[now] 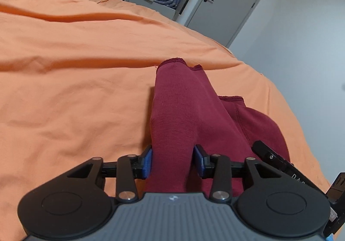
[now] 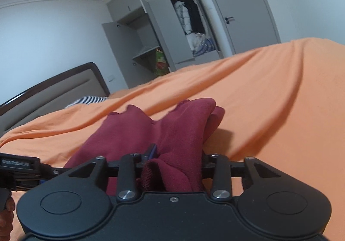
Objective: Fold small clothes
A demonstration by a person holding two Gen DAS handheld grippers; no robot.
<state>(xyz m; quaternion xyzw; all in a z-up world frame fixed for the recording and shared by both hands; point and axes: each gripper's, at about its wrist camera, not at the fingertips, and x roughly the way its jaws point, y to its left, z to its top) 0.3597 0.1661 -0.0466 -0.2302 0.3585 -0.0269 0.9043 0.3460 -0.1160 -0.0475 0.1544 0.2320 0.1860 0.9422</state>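
A small dark red knit garment (image 1: 183, 107) lies bunched on the orange bedsheet (image 1: 75, 72). In the left wrist view one folded part of it runs away from me, its hemmed end at the far side. My left gripper (image 1: 173, 161) is shut on the near end, and cloth fills the gap between its blue pads (image 1: 147, 161). In the right wrist view the garment (image 2: 129, 131) shows two lobes. My right gripper (image 2: 177, 159) is shut on the right lobe, and cloth hides its right pad. The two grippers sit close side by side. The right gripper's body (image 1: 271, 159) shows in the left wrist view.
The bed's edge (image 1: 269, 81) curves off close to the garment's right. An open grey wardrobe (image 2: 189, 25) holding clothes and a shut door (image 2: 237, 8) stand beyond the bed. A padded headboard (image 2: 54, 90) and striped pillow (image 2: 86, 99) are at the left. A hand (image 2: 6, 208) holds the left gripper.
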